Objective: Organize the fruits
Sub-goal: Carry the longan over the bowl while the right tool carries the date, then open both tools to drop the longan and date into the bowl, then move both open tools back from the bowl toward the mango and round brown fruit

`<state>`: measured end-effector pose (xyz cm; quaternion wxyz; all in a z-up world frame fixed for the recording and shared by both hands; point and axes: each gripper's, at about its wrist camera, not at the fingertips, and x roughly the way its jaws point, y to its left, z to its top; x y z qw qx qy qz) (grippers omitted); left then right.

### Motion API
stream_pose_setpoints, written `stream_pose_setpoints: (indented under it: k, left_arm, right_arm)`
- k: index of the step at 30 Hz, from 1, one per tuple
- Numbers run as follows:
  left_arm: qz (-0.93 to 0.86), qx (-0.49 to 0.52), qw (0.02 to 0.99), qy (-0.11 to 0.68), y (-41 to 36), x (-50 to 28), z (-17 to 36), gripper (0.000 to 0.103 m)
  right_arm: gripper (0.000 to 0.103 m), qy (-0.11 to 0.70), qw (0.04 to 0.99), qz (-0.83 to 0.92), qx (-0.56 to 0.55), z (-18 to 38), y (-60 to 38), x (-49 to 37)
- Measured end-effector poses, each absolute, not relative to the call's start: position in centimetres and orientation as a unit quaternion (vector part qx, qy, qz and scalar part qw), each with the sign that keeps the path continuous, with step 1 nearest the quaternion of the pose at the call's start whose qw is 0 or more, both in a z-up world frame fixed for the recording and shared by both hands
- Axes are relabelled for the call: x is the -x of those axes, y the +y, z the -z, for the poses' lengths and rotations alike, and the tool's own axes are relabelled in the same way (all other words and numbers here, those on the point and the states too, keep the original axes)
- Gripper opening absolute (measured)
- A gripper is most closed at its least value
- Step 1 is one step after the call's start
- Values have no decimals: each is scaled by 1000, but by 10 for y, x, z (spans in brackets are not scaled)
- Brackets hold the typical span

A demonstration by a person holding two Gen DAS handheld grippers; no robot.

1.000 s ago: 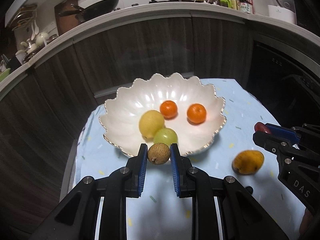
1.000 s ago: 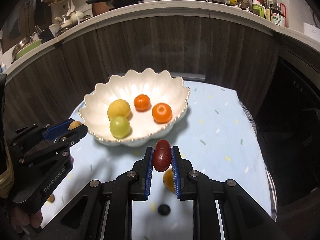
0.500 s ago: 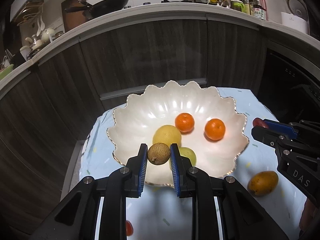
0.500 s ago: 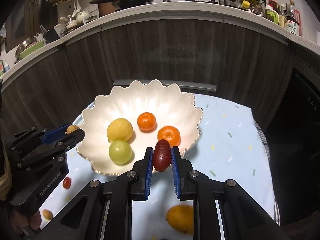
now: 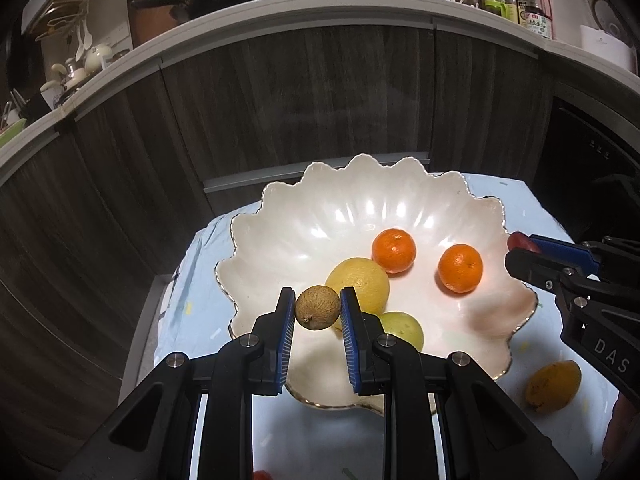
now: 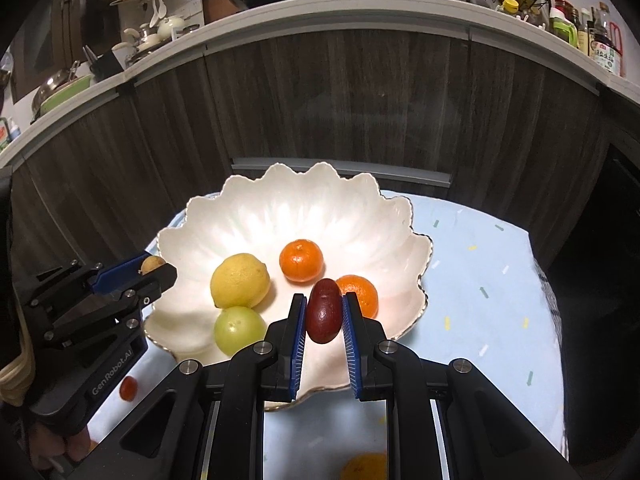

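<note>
Left claw: my left gripper (image 5: 317, 309) is clamped on a small brown round fruit (image 5: 317, 307), pads pressing both its sides, held over the near rim of the white scalloped bowl (image 5: 280, 240).

Right claw: my right gripper (image 6: 323, 312) is closed tight on a dark red oval fruit (image 6: 324, 311), hanging above the near edge of the same bowl — seen from the left camera it reaches in from the right side.

Already in the bowl: a yellow lemon (image 6: 240, 281), a pale green fruit (image 6: 239, 330) just in front of it, and two mandarins (image 6: 301, 261) further toward the right — four pieces, sitting near the middle.

In hand: two pieces, one per claw, both above the bowl but not yet released.

Left on the cloth: a yellow-orange fruit (image 5: 553, 386) to the right of the bowl, and a small red fruit (image 6: 129, 388) on the left side of the light blue tablecloth (image 6: 480, 280). More may lie outside the frames — I cannot tell.

Progress: I judge it past halfway; once I let these two go, at least two pickups remain.

Next: lower a little and open over bare bowl floor, so neither piece drops onto fruit and rolls.
</note>
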<state>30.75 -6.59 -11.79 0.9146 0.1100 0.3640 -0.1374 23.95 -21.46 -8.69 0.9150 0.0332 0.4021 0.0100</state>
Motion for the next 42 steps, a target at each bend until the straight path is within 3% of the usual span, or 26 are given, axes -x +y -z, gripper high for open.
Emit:
stream_pose_setpoints:
  k: [9,11,13,18,26,35,42]
  left_arm:
    - [135,-109,911,375,-66,-314,126,25]
    - [130,-110,911,375,-65,-316,126,36]
    - [127,-108,912,374,-64,-317,126,40]
    - [122,-106,915,369,-60,-316,124,52]
    - [110,-101,922,357,-55,-310,114,68]
    - [106,-100,925,350,-54,-301,102,77]
    - [105,-97,929,342,-53,-287,91,78]
  right_arm:
    - [20,412,911,-9,-29,93,-215,-248]
    - [20,410,912,-4,-25,93,-215,-249]
    - [21,411,911,-3,-20,93,-214,-250]
    - [46,403,915,9,-17,91,-214,-248]
    - [69,387,922,22,-17,81,-216,-244]
    - [74,381,924,25,-24,71,-217,-237]
    - [75,373,927,25,-25,61,-217,-225]
